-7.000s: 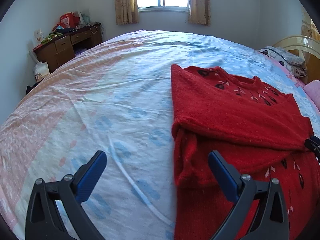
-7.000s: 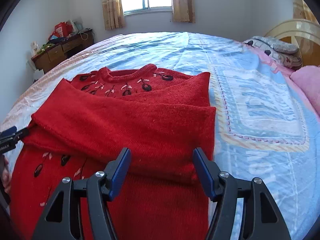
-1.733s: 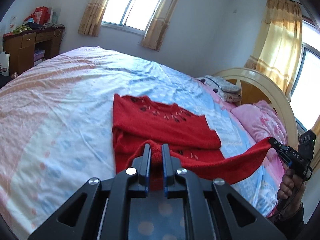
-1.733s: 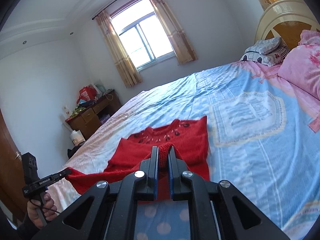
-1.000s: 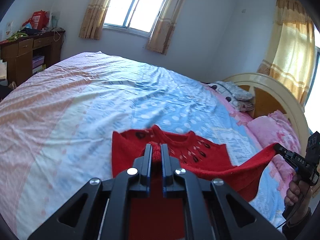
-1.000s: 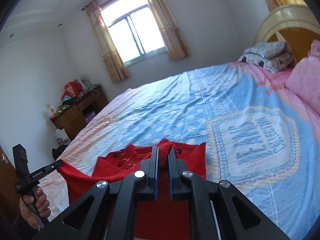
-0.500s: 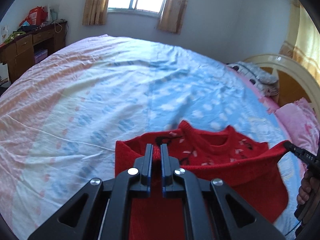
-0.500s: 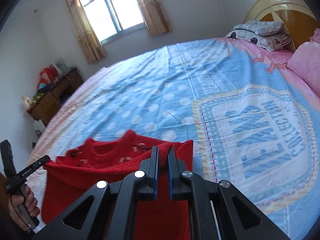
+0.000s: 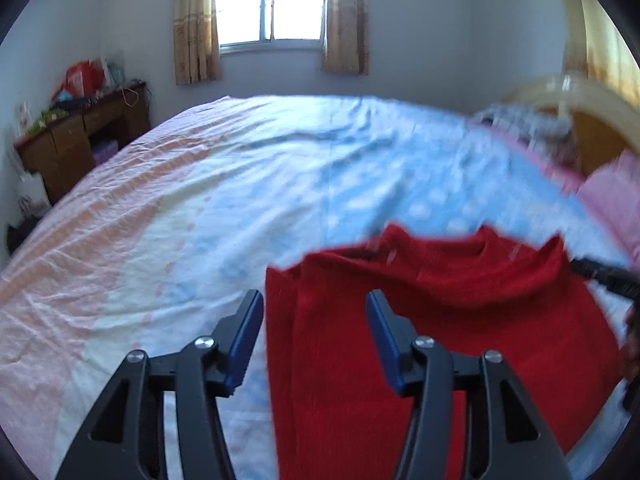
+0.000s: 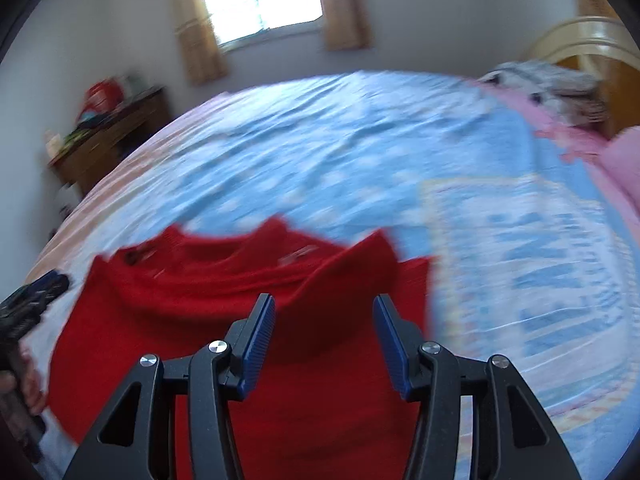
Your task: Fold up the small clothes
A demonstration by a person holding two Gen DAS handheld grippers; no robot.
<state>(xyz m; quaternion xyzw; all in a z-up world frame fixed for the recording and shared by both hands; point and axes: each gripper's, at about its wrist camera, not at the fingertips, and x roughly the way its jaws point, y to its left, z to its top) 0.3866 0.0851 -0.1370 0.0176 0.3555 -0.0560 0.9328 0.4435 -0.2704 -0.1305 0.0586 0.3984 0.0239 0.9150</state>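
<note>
Red knitted sweater (image 9: 460, 320), one, folded on blue-and-pink patterned bed sheet (image 9: 200, 208). Two grippers, left (image 9: 315, 334) and right (image 10: 324, 338): jaws opening, pads clear of fabric.

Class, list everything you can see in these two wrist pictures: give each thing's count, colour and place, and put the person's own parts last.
Sweater: one, red, folded on the near part of the bed.
Bed cover: one, blue, white and peach, across the whole bed.
Pillow: one, pink, right edge by the headboard.
Headboard: one, cream and wood, far right.
Folded bedding: one pile, grey patterned, by the headboard.
Desk: one, brown wood, left wall, cluttered.
Red bag: one, on the desk.
Window: one, bright, far wall.
Curtains: two, tan, flanking the window.
Left gripper: black with blue pads, jaws opening over the sweater's left edge.
Right gripper: same colours, jaws opening above the sweater.
</note>
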